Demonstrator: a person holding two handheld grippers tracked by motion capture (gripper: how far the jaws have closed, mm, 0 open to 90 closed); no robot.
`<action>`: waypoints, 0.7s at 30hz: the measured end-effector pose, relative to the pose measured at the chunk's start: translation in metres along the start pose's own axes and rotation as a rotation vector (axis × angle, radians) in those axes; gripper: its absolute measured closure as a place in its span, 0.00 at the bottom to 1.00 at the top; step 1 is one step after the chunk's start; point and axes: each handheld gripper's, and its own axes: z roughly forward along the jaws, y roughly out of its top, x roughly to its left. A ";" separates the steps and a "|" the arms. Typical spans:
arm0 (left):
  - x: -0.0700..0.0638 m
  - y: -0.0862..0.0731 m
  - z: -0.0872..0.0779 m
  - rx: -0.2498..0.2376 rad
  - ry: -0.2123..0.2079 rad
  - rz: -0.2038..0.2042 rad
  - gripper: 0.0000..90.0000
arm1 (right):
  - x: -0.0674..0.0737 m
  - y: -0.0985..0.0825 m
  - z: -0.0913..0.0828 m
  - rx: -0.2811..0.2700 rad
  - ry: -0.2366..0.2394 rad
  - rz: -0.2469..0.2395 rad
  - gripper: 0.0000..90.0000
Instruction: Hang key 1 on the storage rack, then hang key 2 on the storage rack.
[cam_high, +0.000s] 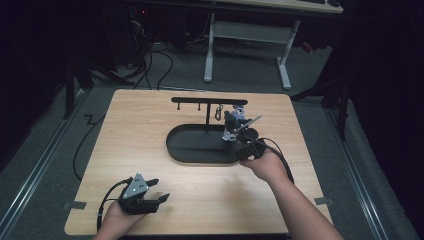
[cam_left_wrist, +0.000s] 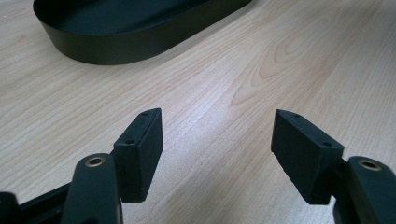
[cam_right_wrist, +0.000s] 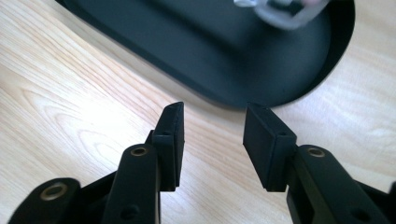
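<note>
The small toy (cam_high: 234, 125) is seen standing in the black tray (cam_high: 200, 156), at its right end under the hook stand (cam_high: 209, 101). The right gripper (cam_right_wrist: 212, 135) is held just beside the tray, jaws half open and empty. The left gripper (cam_left_wrist: 217, 149) is rested wide open, well apart. The toy is probably to be reached next, so wider jaws may be needed.

Matt black tray (cam_high: 200, 152) on smooth, light-grained wooden table (cam_high: 150, 130).

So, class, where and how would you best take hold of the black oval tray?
Grip the tray by its thin upright wall at the rounded end nearest the right gripper, probably from above with one jaw inside, one outside. The wall is low and narrow, and the post stands clear of that end.
</note>
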 end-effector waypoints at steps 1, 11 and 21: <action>0.000 0.000 0.000 0.002 0.001 -0.001 0.39 | -0.002 -0.004 0.002 0.001 0.002 -0.003 0.64; 0.000 -0.001 0.001 0.005 -0.001 -0.008 0.39 | -0.013 -0.065 0.019 -0.170 0.022 0.023 0.46; -0.004 -0.001 0.004 0.012 -0.001 -0.008 0.39 | -0.017 -0.151 0.037 -0.386 -0.002 0.033 0.38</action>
